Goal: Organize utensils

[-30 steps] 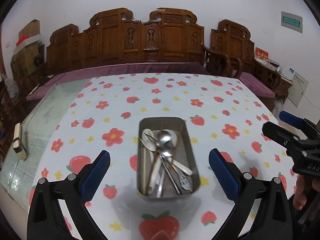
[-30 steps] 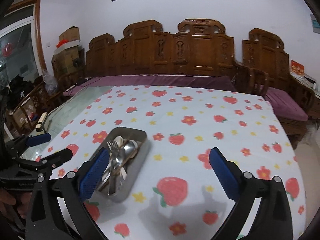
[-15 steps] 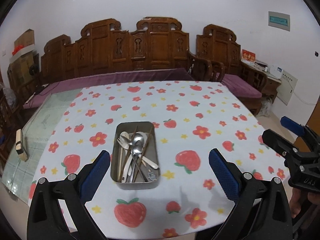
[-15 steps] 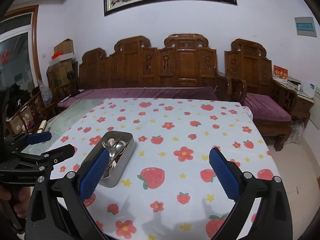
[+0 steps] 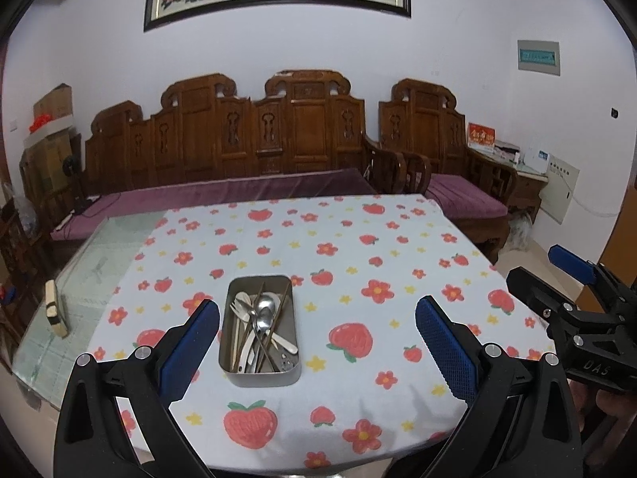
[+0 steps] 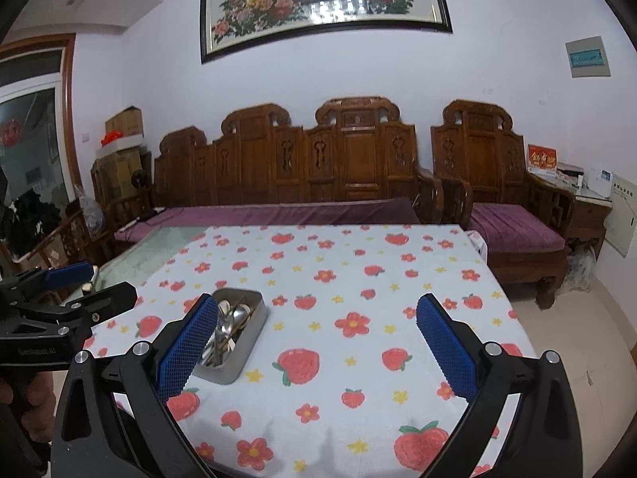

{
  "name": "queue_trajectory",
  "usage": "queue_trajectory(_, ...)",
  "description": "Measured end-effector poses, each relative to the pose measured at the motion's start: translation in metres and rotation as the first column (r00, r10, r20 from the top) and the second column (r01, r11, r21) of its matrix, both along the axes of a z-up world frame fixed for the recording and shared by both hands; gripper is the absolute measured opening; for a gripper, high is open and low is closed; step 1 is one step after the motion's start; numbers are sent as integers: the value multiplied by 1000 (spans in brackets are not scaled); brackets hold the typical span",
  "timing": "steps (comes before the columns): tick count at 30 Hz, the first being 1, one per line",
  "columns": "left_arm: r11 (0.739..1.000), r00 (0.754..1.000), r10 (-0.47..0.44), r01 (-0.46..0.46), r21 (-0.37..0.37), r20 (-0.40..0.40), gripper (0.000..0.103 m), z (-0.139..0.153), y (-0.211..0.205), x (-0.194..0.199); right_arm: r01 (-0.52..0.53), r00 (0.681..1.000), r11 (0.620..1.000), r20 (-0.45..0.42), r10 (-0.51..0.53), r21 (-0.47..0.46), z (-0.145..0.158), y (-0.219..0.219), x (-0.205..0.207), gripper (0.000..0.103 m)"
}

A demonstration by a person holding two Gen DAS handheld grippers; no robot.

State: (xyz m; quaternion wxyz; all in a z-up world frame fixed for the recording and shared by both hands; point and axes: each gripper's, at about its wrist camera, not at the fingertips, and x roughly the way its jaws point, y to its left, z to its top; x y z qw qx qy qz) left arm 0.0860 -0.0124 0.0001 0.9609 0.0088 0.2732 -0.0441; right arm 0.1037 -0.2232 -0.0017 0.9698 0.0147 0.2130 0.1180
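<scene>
A rectangular metal tray point(image 5: 262, 376) sits on the strawberry-print tablecloth point(image 5: 358, 263) and holds several utensils point(image 5: 260, 324): spoons, a fork and chopsticks. It also shows in the right wrist view point(image 6: 249, 348), partly behind my left finger. My left gripper point(image 5: 317, 338) is open and empty, held back above the table's near edge. My right gripper point(image 6: 317, 336) is open and empty, to the right of the tray. Each gripper shows in the other's view, the right one point(image 5: 573, 279) and the left one point(image 6: 79, 286).
A glass table part point(image 5: 79, 279) lies left of the cloth with a small wooden block point(image 5: 53, 308) on it. A carved wooden bench with purple cushions point(image 5: 239, 195) stands behind the table, an armchair point(image 5: 458, 183) at the right.
Both grippers have pulled back and up from the table. The tray now looks smaller and farther away, and more of the room and wall painting shows.
</scene>
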Motion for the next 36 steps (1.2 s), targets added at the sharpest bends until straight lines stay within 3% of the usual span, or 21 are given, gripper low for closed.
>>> queue_trajectory(13,999,991,53,-52,-14,125,95,44,9,-38,11,989,1000,147,-12,7,47,-5,-44,100)
queue_trajectory(36,999,988,47,-49,6,146,95,46,5,-44,6,989,1000,146,-8,16,50,-3,-51,100)
